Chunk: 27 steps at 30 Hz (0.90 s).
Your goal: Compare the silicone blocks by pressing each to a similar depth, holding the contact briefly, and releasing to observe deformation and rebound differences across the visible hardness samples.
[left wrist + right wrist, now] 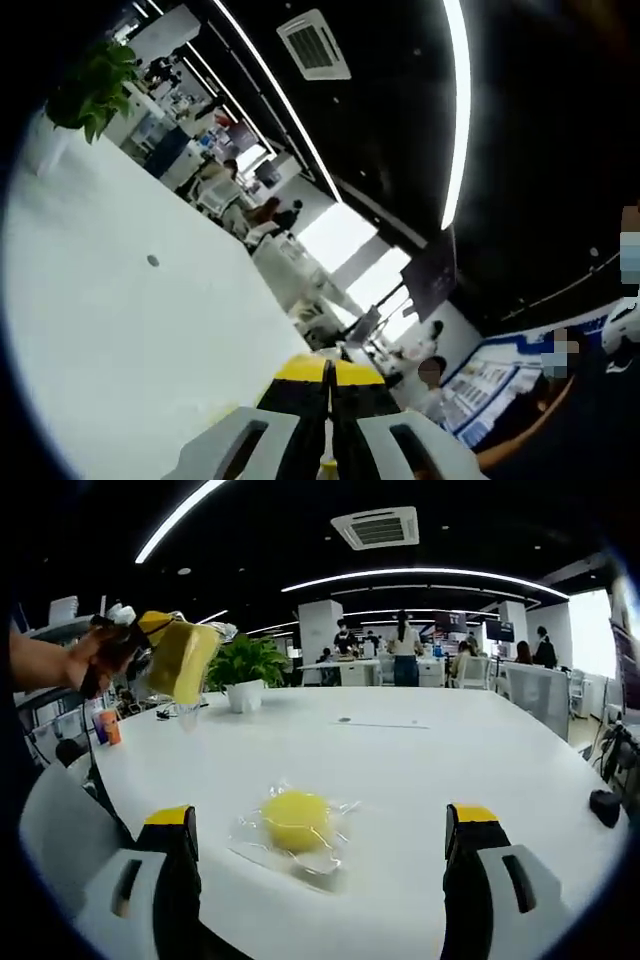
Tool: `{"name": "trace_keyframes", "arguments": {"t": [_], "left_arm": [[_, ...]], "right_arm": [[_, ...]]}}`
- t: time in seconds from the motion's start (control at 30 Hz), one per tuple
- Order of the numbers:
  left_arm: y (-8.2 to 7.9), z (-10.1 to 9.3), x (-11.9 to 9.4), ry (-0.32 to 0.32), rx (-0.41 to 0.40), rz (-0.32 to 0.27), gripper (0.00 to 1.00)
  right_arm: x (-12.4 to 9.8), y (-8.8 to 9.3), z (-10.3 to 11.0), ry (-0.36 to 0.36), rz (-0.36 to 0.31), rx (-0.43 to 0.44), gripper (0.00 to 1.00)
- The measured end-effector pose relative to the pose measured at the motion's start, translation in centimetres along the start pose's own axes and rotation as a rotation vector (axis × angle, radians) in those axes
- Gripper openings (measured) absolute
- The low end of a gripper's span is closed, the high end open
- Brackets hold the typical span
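Note:
A round yellow silicone block [296, 820] in a clear plastic wrapper lies on the white table [400, 760]. My right gripper [320, 815] is open, its yellow-tipped jaws standing wide on either side of the block without touching it. In the right gripper view, a hand holds my left gripper [178, 658] raised at the far left, well above the table. In its own view the left gripper [328, 368] is shut, jaws pressed together with nothing visible between them, pointing over the table [120, 330] towards the room.
A potted plant [245, 670] stands at the table's far side, also seen as the plant [95, 85]. An orange cup [108, 725] is at the left edge and a black object [605, 806] at the right edge. People and desks fill the office behind.

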<state>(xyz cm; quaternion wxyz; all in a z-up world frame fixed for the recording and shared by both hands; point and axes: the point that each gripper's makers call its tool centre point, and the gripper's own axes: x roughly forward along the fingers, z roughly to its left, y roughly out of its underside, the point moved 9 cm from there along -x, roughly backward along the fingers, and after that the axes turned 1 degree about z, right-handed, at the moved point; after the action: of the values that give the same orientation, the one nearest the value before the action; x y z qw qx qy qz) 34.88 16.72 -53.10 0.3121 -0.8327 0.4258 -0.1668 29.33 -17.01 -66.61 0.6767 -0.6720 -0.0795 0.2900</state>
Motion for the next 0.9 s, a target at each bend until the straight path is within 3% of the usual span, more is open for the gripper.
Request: {"name": "trace_keyframes", "arguments": {"t": [0.63,0.9], "left_arm": [[1.1,2.8,0.1,-0.045,-0.091,0.024,0.00],[2.7,4.1,0.0,-0.075,-0.129,0.045,0.00]], "right_arm": [[0.2,0.2,0.0,0.000,0.027,0.015,0.97],[0.3,0.4,0.0,0.001,0.044,0.018,0.97]]}}
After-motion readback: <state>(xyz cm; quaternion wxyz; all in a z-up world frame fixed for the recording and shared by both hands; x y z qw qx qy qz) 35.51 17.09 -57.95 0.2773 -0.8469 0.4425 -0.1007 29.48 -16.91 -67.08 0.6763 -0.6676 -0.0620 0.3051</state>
